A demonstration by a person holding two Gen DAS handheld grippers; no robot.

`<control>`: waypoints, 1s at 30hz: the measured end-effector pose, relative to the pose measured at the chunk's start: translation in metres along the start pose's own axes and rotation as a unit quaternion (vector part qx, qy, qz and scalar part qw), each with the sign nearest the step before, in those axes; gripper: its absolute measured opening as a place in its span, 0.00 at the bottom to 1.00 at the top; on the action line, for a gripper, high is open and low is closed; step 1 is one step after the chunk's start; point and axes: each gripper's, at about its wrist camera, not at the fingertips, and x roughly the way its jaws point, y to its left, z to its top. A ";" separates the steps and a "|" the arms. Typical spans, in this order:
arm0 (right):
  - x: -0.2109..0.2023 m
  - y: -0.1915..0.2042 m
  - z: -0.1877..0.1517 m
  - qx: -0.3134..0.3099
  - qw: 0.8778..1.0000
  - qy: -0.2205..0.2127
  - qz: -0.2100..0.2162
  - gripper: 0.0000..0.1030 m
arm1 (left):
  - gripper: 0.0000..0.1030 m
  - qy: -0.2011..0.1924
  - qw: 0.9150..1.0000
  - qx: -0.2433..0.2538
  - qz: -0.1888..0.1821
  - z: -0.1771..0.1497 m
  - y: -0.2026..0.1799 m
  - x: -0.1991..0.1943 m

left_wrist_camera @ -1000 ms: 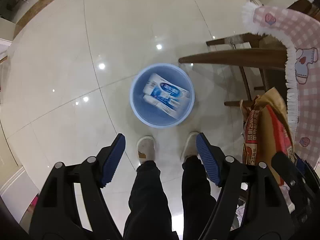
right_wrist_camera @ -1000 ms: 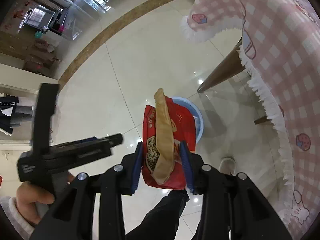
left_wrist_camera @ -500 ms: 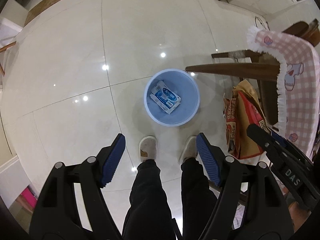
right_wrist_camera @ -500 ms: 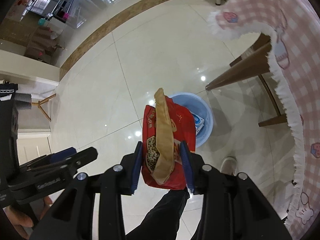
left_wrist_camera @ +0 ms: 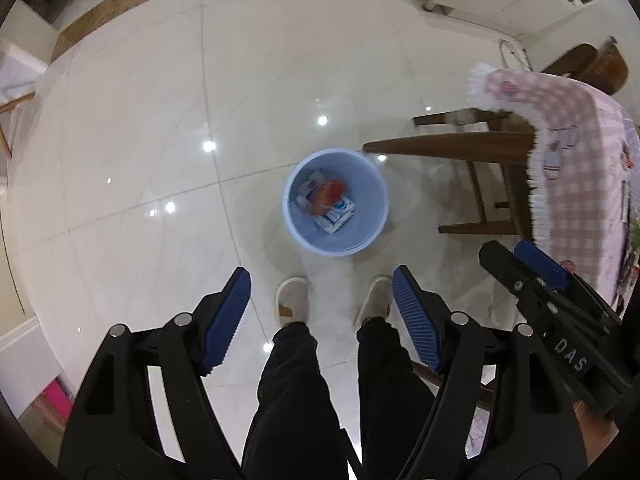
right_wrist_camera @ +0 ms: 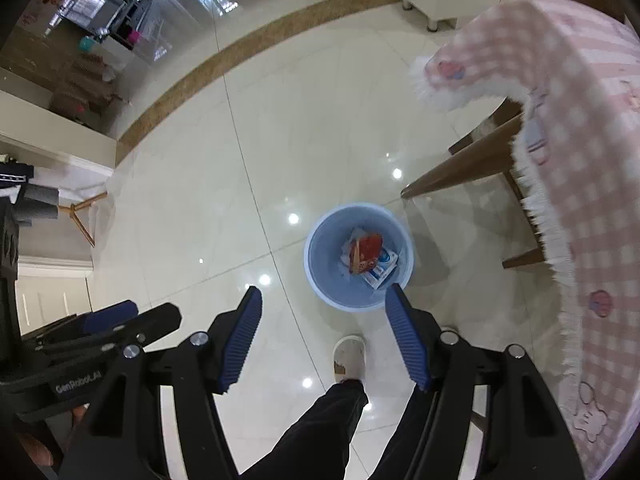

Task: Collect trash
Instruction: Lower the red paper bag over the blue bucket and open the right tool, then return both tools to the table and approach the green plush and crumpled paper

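Note:
A light blue round bin [left_wrist_camera: 374, 216] stands on the white tiled floor; it also shows in the right wrist view [right_wrist_camera: 320, 268]. Inside it a red snack bag [right_wrist_camera: 365, 252] lies on a blue and white box [right_wrist_camera: 383, 270]; in the left wrist view the bag [left_wrist_camera: 330, 194] is blurred over the box [left_wrist_camera: 340, 214]. My left gripper [left_wrist_camera: 322, 278] is open and empty, high above the floor on the near side of the bin. My right gripper [right_wrist_camera: 322, 294] is open and empty, high above the bin. The right gripper also shows at the right of the left wrist view [left_wrist_camera: 532, 268].
A table with a pink checked cloth [right_wrist_camera: 580, 128] and wooden legs [left_wrist_camera: 452, 146] stands to the right of the bin. The person's slippered feet [left_wrist_camera: 294, 302] stand just in front of the bin. Shiny floor tiles [left_wrist_camera: 160, 120] stretch to the left and far side.
My right gripper has opened and let go of the red snack bag, which now lies in the bin on the box. Both grippers have risen higher above the floor.

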 end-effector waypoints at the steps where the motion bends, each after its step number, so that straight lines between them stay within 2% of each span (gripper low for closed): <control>1: -0.007 -0.003 -0.001 0.001 1.000 -0.005 -0.001 0.62 | 0.70 -0.003 1.000 0.006 -0.001 0.001 -0.007 -0.004; 8: -0.088 -0.062 -0.003 0.041 0.996 -0.082 0.007 0.62 | 0.70 -0.054 0.996 0.068 -0.015 0.003 -0.084 -0.045; 12: -0.135 -0.114 -0.007 0.070 0.989 -0.134 -0.001 0.62 | 0.70 -0.085 0.988 0.122 -0.038 0.001 -0.153 -0.068; 17: -0.192 -0.207 -0.027 0.129 0.972 -0.191 -0.037 0.62 | 0.71 -0.101 0.974 0.193 -0.069 -0.011 -0.249 -0.079; 23: -0.233 -0.311 -0.065 0.202 0.954 -0.212 -0.064 0.62 | 0.71 -0.089 0.953 0.274 -0.090 -0.042 -0.376 -0.068; 30: -0.253 -0.407 -0.106 0.271 0.934 -0.218 -0.081 0.62 | 0.71 -0.073 0.933 0.337 -0.101 -0.068 -0.483 -0.048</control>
